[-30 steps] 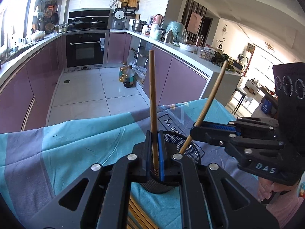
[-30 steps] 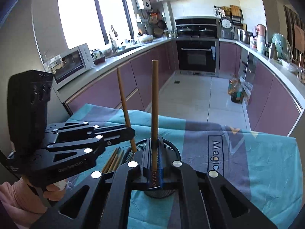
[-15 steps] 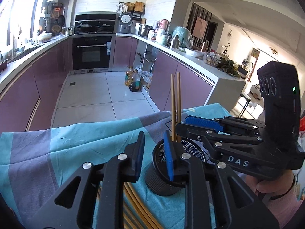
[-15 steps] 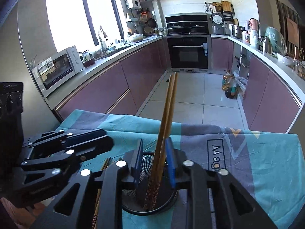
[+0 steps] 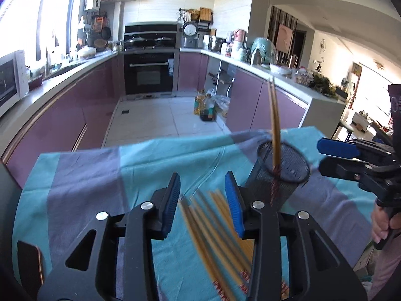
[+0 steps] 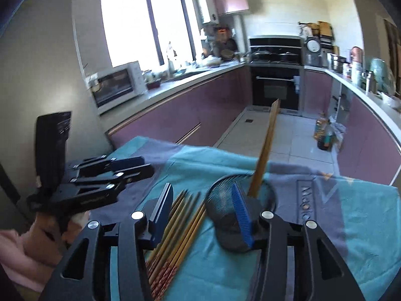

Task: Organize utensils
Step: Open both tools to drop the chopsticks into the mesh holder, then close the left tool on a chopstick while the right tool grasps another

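The black mesh cup (image 5: 278, 175) stands on the blue cloth (image 5: 100, 175) on the surface, out toward its far edge. Two chopsticks (image 5: 274, 123) lean inside the cup. More loose chopsticks (image 5: 218, 225) lie flat on the cloth, nearer the person, just beside the cup.

The left gripper (image 5: 202, 200) is opening and holds nothing; the loose chopsticks show through the gap. The right gripper (image 6: 203, 209) is opening too, with nothing pressed between its fingers (image 6: 241, 215).

What could go wrong: the right gripper is very close to the cup, so a bump could tip the light cup and spill the two sticks. The loose sticks lie tight together, so a pinch could catch two or push them apart. The cloth could bunch up under the fingers.

A second ago each gripper was shut on one chopstick above the cup. Now both sticks stand in the cup, both grippers have let go, and the left one has moved over the loose pile.
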